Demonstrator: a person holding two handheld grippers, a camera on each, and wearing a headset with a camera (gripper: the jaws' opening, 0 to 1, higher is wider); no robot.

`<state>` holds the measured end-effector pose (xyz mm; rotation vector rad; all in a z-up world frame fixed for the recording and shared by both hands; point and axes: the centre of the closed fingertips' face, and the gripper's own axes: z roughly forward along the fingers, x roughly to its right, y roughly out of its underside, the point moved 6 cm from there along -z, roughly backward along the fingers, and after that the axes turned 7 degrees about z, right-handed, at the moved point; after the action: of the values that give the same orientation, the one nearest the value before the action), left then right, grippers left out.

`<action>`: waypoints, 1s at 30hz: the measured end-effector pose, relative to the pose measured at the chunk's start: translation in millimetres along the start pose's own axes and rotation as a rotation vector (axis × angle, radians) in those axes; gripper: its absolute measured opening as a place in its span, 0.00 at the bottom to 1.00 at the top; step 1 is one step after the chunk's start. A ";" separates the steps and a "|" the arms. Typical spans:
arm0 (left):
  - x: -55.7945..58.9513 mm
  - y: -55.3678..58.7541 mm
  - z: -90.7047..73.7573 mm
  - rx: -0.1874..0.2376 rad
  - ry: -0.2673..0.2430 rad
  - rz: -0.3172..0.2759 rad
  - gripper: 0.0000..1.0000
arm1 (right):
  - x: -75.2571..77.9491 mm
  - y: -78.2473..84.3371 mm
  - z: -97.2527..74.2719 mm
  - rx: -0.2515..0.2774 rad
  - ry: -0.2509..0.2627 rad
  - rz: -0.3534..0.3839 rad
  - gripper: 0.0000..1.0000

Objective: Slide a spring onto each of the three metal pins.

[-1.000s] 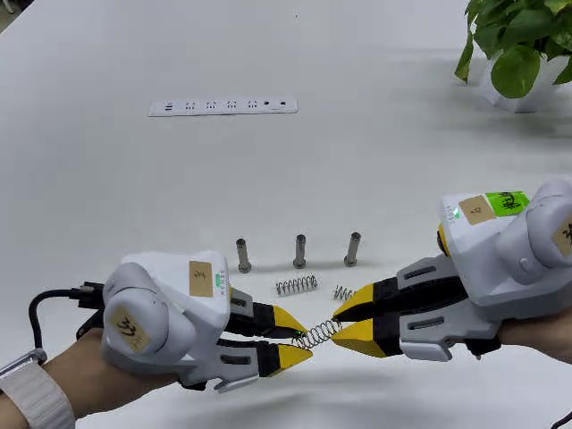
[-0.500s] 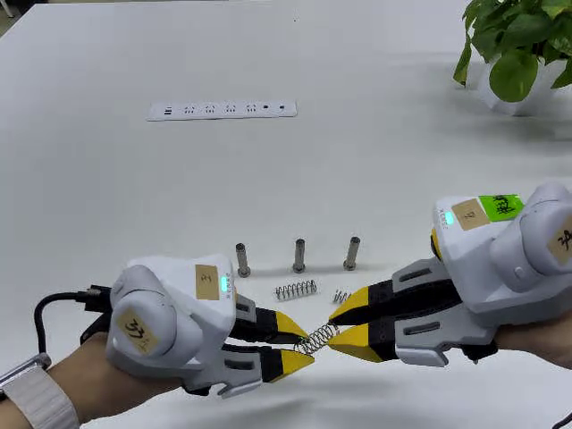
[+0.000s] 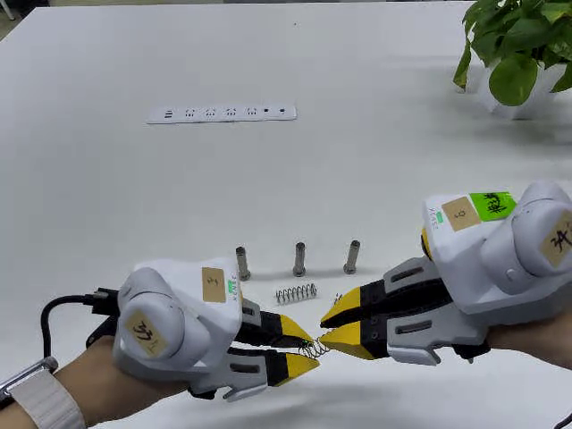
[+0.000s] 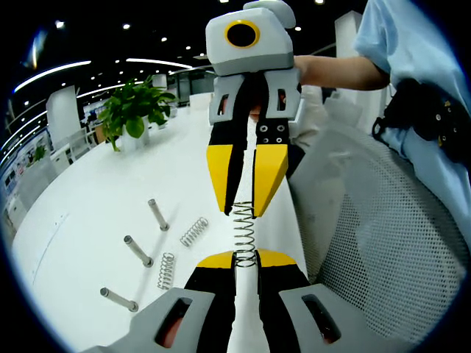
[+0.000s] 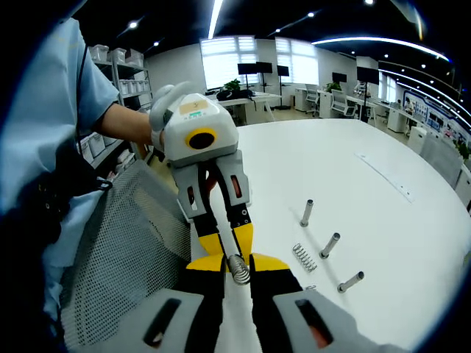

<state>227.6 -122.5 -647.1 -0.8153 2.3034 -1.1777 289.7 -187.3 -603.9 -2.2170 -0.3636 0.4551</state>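
Closer together now: my left claw (image 3: 304, 350) and right claw (image 3: 327, 326) nearly tip to tip, each clenched on one end of small coiled steel spring (image 4: 244, 235). Three upright grey metal pins (image 3: 299, 259) stand just beyond on white tabletop (image 3: 134, 197), loose silver spring (image 3: 296, 292) lying near middle pin.

It was an open-plan office. A long white counter (image 3: 107, 197) carried a power strip (image 3: 222, 112) and a potted plant (image 3: 514, 49), with a mesh-backed chair (image 4: 368, 220) at its edge. Farther off were desks with monitors (image 5: 248, 69), shelves (image 5: 118, 70) of storage boxes (along one wall), and strip lights (image 5: 218, 15) on a dark ceiling.
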 end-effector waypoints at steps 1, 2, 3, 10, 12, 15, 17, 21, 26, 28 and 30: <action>0.0 0.2 -0.1 0.001 0.000 0.000 0.09 | 0.6 1.3 -0.5 -0.006 0.001 0.002 0.16; 0.1 0.2 -0.2 0.004 0.001 0.002 0.09 | 1.5 3.5 -1.3 -0.016 0.002 0.005 0.17; 0.2 0.2 -0.3 0.005 0.001 0.004 0.09 | 2.1 4.8 -1.7 -0.019 0.003 0.004 0.17; 0.4 -1.2 -1.7 0.015 0.007 0.013 0.09 | 1.6 13.0 -3.1 -0.051 -0.022 0.015 0.17; 0.5 -1.5 -2.1 0.016 0.008 0.016 0.09 | 1.8 13.5 -2.9 -0.052 -0.024 0.019 0.16; 1.1 -2.2 -2.2 0.019 0.011 0.016 0.09 | 2.2 13.0 -2.6 -0.048 -0.027 0.019 0.14; 1.4 -2.4 -2.1 0.017 0.012 0.016 0.09 | 2.4 12.7 -2.6 -0.051 -0.027 0.011 0.12; 0.7 -2.4 -1.9 0.015 0.009 0.009 0.09 | 1.7 9.9 -2.0 -0.053 -0.024 -0.002 0.12; -1.7 -1.9 -0.9 0.005 0.006 -0.009 0.09 | -0.8 4.4 -0.3 -0.070 -0.005 -0.040 0.12; -2.1 -1.7 -0.6 0.001 0.007 -0.007 0.09 | -1.6 2.8 0.5 -0.073 -0.001 -0.050 0.12; -2.5 -1.6 0.0 -0.004 0.009 -0.013 0.09 | -2.1 2.0 1.2 -0.084 0.002 -0.062 0.12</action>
<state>229.9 -121.6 -645.5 -0.8288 2.3118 -1.1847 287.5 -188.6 -605.8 -2.2797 -0.4569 0.4105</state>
